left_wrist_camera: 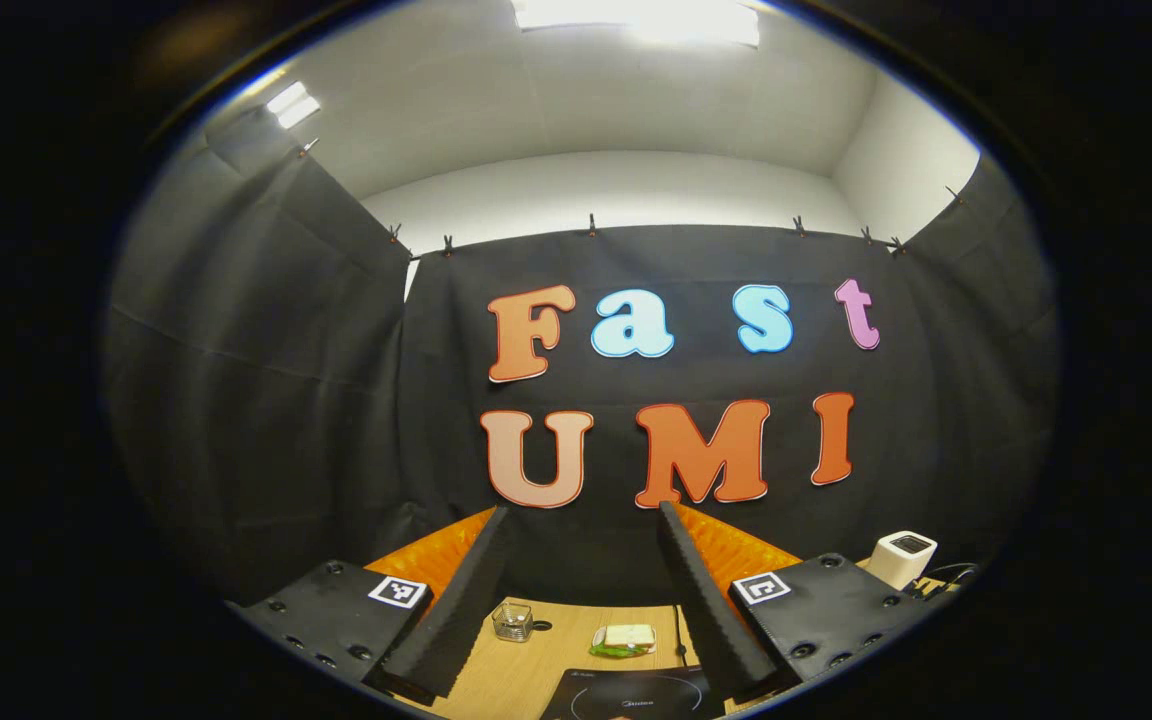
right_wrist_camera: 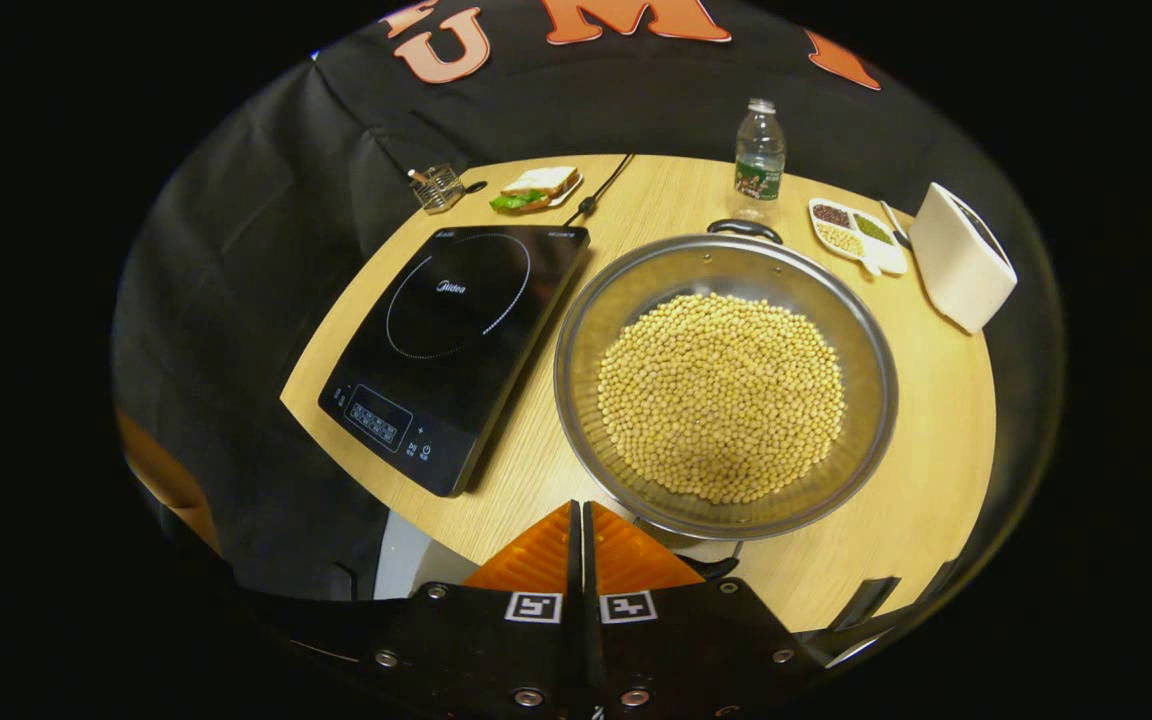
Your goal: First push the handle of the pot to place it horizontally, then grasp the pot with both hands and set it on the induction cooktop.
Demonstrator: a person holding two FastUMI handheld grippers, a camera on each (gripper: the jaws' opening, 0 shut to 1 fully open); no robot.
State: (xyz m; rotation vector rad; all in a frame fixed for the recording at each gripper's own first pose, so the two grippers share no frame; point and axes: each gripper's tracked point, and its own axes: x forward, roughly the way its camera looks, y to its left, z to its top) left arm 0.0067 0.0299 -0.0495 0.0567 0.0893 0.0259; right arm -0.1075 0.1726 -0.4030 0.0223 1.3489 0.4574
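In the left gripper view, the left gripper (left_wrist_camera: 584,520) is standing wide apart, its two fingers (left_wrist_camera: 466,590) splayed with nothing between them, and it is pointing high at the booth's black wall, with just a strip of the wooden table (left_wrist_camera: 556,640) showing below. In the right gripper view, the right gripper (right_wrist_camera: 581,520) is pressed fully together, its two fingers meeting along one thin line and gripping nothing; its tips are sitting just in front of the near rim of the pot (right_wrist_camera: 726,385), and whether they are touching the near handle (right_wrist_camera: 711,568) cannot be told.

One pot is resting on the table, just to the right of one induction cooktop (right_wrist_camera: 451,345), the two nearly touching. The pot is carrying a heap of pale beans (right_wrist_camera: 721,395). Two handles are showing: one far handle (right_wrist_camera: 744,229) at the rim toward the wall and the near one, partly hidden, under the rim beside the gripper, so the handle axis is running away from the camera, not across the table.

Beyond are sitting one water bottle (right_wrist_camera: 759,155), one divided dish of grains (right_wrist_camera: 856,235), one white appliance (right_wrist_camera: 961,258), one sandwich on a plate (right_wrist_camera: 536,188) and one small wire holder (right_wrist_camera: 436,187)
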